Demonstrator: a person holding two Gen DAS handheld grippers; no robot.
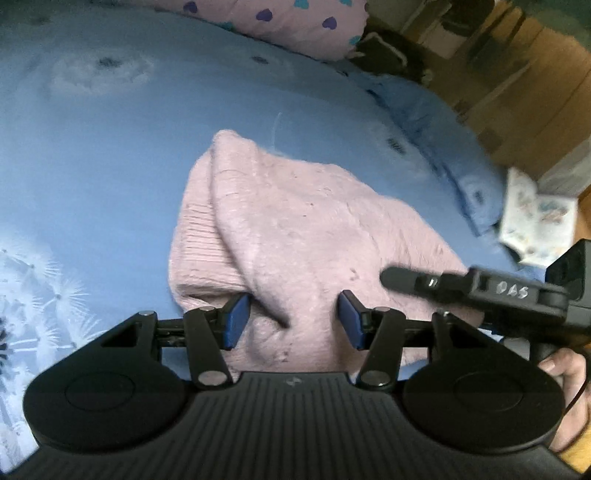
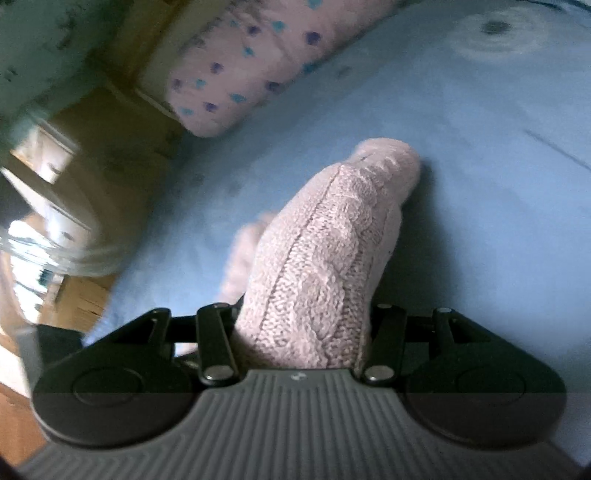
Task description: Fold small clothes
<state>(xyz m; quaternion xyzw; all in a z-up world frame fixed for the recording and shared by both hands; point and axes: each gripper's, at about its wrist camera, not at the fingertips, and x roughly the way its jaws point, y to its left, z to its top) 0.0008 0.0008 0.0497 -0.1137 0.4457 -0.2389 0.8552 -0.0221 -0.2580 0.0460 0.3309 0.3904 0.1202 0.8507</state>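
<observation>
Left wrist: released jaws over fuzzy pink sweater (image 1: 295, 229), right jaws grasping cable-knit fold.

The bed (image 1: 110, 166) carries everything, covered by a blue sheet (image 2: 480, 221) printed with pale dandelion heads; a pink knit (image 1: 295, 229) lies on it near the middle, rumpled, one ribbed edge folded over at its left; in the right wrist view part of the knit (image 2: 325, 258) rises off the sheet, showing a cable pattern; a pink pillow (image 1: 295, 26) with purple and teal hearts rests along the far edge; a bunched fold of blue bedding (image 1: 443, 147) lies at the bed's right side.
</observation>
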